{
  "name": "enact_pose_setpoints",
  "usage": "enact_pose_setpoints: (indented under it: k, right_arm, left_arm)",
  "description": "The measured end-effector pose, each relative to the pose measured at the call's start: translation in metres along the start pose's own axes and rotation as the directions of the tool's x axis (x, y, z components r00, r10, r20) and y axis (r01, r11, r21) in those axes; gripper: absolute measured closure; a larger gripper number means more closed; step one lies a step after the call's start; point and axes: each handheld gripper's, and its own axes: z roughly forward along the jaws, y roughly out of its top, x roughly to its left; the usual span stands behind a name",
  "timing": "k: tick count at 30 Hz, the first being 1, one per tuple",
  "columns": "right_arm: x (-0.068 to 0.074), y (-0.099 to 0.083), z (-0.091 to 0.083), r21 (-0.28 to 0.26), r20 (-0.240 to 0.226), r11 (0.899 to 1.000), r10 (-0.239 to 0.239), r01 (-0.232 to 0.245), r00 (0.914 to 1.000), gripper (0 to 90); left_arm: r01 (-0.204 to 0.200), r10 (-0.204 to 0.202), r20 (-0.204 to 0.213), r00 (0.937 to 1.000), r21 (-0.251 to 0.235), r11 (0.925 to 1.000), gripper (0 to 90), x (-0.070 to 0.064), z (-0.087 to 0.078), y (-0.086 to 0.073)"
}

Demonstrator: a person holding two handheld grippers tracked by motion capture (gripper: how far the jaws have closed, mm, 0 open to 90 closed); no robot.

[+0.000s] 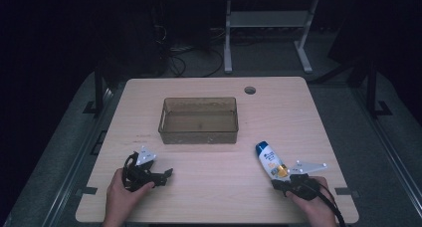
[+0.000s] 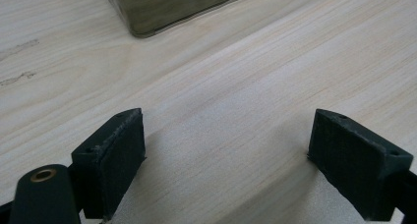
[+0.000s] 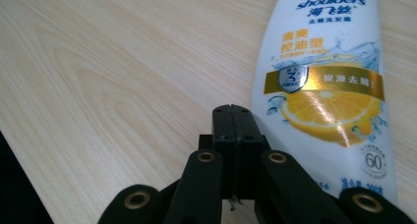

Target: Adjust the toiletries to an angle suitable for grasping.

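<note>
A white shampoo bottle (image 1: 270,160) with a blue cap and an orange-slice label lies flat on the wooden table (image 1: 283,112) at the front right, cap pointing away from the person. My right gripper (image 1: 277,183) sits at the bottle's base end. In the right gripper view its jaws (image 3: 232,113) are pressed together with nothing between them, and the bottle (image 3: 324,86) lies just to their right. At the front left, my left gripper (image 1: 165,176) rests low over the table. Its pads (image 2: 115,155) stand wide apart over bare wood.
A clear brownish plastic bin (image 1: 199,136) stands in the table's middle, and its corner (image 2: 172,8) shows at the top of the left gripper view. A cable hole (image 1: 250,90) lies at the table's back. Dark floor and a desk frame (image 1: 268,33) lie beyond.
</note>
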Motion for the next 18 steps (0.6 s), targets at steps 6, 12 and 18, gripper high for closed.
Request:
enact_pose_setpoints:
  k: [6, 12, 18]
  right_arm:
    - [-0.004, -0.002, -0.002, 0.004, 0.013, 1.0, 0.018, -0.018, 0.9998, 90.0]
    - [-0.001, 0.002, -0.002, -0.013, -0.01, 1.0, 0.0, 0.0, 0.9999, 87.8]
    - [-0.001, 0.009, -0.005, -0.049, -0.028, 0.999, -0.002, 0.0, 0.9996, 74.5]
  left_arm:
    - [0.001, -0.001, 0.0, 1.0, -0.001, 1.0, 12.7, 0.0, 0.0, 0.0]
    - [0.002, -0.002, 0.0, 1.0, -0.001, 1.0, 12.7, 0.0, 0.0, 0.0]
    - [0.0, 0.0, 0.0, 1.0, 0.0, 1.0, 12.7, 0.0, 0.0, 0.0]
